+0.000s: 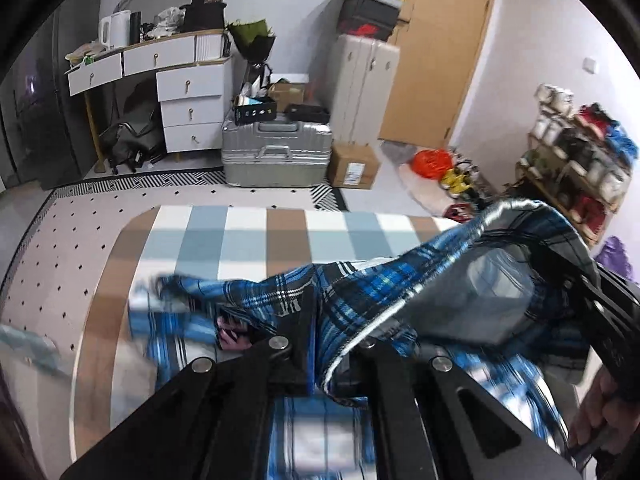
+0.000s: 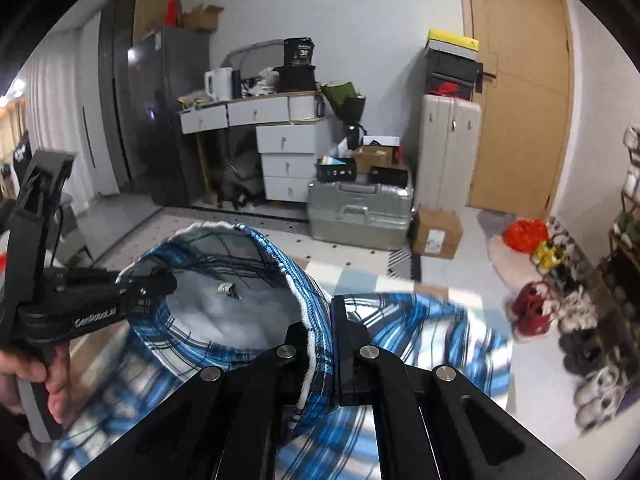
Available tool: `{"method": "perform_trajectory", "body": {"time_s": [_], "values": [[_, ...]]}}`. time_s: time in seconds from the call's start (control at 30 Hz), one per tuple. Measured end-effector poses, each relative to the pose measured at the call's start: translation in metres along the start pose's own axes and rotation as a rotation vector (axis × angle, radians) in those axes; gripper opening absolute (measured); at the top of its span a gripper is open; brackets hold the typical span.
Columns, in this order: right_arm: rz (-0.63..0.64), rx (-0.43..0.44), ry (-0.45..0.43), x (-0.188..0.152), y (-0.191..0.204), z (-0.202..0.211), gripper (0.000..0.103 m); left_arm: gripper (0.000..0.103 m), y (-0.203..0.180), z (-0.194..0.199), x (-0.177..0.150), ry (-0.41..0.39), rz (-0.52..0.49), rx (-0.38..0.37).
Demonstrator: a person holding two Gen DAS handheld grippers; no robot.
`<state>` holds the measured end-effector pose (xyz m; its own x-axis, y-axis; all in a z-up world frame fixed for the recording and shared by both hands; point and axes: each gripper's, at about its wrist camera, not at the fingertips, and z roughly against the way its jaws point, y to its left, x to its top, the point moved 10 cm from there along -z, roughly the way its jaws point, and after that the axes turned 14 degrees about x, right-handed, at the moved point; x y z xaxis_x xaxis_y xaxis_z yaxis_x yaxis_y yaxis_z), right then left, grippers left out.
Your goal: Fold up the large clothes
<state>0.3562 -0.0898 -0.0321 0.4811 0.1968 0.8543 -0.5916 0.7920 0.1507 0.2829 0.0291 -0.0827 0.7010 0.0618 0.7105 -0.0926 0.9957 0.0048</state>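
Note:
A blue, black and white plaid shirt (image 1: 360, 292) with a grey-white lining hangs above a checked blanket (image 1: 248, 236). My left gripper (image 1: 320, 356) is shut on the shirt's hem edge. My right gripper (image 2: 320, 344) is shut on another part of the same edge. The shirt (image 2: 224, 320) opens like a loop between the two grippers. The left gripper also shows in the right wrist view (image 2: 148, 284), at the left, clamped on the cloth. The right gripper shows at the right edge of the left wrist view (image 1: 580, 292). The rest of the shirt droops, blurred.
The blanket lies on a dotted rug (image 1: 52, 248). Behind stand a silver suitcase (image 1: 276, 152), a white drawer desk (image 1: 188, 92), a cardboard box (image 1: 352, 164), a wooden door (image 1: 440, 48) and a shoe rack (image 1: 576, 160) at the right.

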Motion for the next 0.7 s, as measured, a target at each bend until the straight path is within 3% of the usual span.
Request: {"method": "perform_trajectory", "body": {"time_s": [0.23,0.37,0.53,0.7], "values": [[-0.019,-0.035,-0.014,-0.080,0.034,0.057,0.003,0.000,-0.004,0.041,-0.077,-0.005,-0.042,-0.019],[-0.017,-0.080,-0.004,-0.129,0.053,0.071,0.003,0.000,-0.003,0.040,-0.117,0.043,-0.033,-0.019],[-0.052,-0.107,0.037,-0.182,0.063,0.069,0.003,0.000,-0.001,0.029,-0.149,0.090,-0.047,-0.016],[-0.100,-0.112,0.143,-0.215,0.057,0.060,0.007,0.000,-0.009,0.013,-0.161,0.119,-0.090,-0.029]]}}
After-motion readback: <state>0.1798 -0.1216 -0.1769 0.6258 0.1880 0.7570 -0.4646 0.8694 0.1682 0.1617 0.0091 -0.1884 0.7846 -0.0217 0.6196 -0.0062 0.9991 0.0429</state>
